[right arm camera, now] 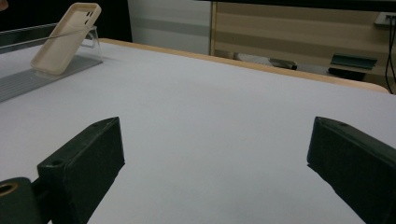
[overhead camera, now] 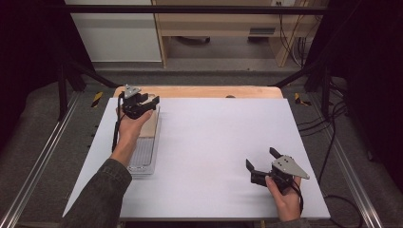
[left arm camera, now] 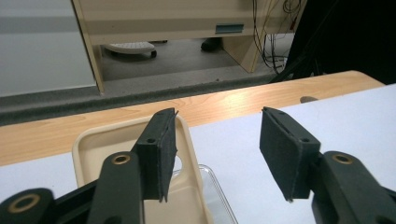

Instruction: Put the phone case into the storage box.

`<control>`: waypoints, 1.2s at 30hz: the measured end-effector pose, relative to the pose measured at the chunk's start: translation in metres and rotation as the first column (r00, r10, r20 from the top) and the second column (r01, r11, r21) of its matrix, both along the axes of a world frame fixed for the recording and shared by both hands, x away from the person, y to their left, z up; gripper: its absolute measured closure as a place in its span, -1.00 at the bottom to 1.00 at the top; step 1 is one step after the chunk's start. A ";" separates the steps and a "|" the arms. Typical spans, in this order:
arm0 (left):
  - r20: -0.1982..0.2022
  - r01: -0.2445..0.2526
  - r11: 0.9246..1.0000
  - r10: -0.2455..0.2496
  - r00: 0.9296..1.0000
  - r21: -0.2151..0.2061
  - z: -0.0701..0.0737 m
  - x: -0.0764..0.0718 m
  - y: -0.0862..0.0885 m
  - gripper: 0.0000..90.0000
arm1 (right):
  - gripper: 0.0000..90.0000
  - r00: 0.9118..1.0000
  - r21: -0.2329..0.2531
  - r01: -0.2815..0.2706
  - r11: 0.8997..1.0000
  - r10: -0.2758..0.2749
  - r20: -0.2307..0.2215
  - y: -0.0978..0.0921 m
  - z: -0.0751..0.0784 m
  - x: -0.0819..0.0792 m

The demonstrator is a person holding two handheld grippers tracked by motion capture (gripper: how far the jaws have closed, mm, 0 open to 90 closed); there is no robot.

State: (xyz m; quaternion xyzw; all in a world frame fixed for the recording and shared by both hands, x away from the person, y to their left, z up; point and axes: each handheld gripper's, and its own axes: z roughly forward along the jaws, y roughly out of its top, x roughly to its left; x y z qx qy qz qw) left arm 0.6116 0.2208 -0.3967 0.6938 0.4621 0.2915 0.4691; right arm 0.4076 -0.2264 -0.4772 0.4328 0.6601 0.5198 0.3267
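A beige phone case [overhead camera: 149, 124] leans tilted in a clear plastic tray [overhead camera: 142, 160] at the table's left side. My left gripper [overhead camera: 142, 99] hovers open over the tray's far end, just above the case. In the left gripper view the case [left arm camera: 100, 145] lies under the left jaw, and the tray's clear rim [left arm camera: 217, 187] runs between the jaws of the left gripper [left arm camera: 218, 115]. Nothing is held. My right gripper [overhead camera: 260, 156] stands open near the table's front right. In its own view the right gripper [right arm camera: 217, 126] faces bare tabletop, with the case [right arm camera: 65, 39] far off at upper left.
The white table top [overhead camera: 214, 137] has a wooden strip [overhead camera: 204, 91] along its far edge. Dark cables [overhead camera: 328, 123] trail beside the right edge. Beyond the table stands a wooden desk [overhead camera: 228, 23].
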 end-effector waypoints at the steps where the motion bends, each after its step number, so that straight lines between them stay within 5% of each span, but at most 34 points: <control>1: 0.002 0.003 1.000 -0.003 1.000 0.010 0.000 0.000 0.000 -0.03 | -0.91 1.000 -0.004 0.000 1.000 0.000 0.001 0.000 0.000 0.000; 13: 0.051 0.014 0.992 -0.020 0.999 0.128 -0.002 -0.009 -0.003 -0.38 | -0.91 1.000 -0.005 0.000 1.000 0.000 -0.002 0.001 -0.001 0.000; 36: 0.138 0.012 0.951 -0.057 0.989 0.310 0.005 -0.021 -0.012 -0.57 | -0.92 1.000 -0.008 0.001 1.000 -0.001 -0.001 0.002 -0.001 0.000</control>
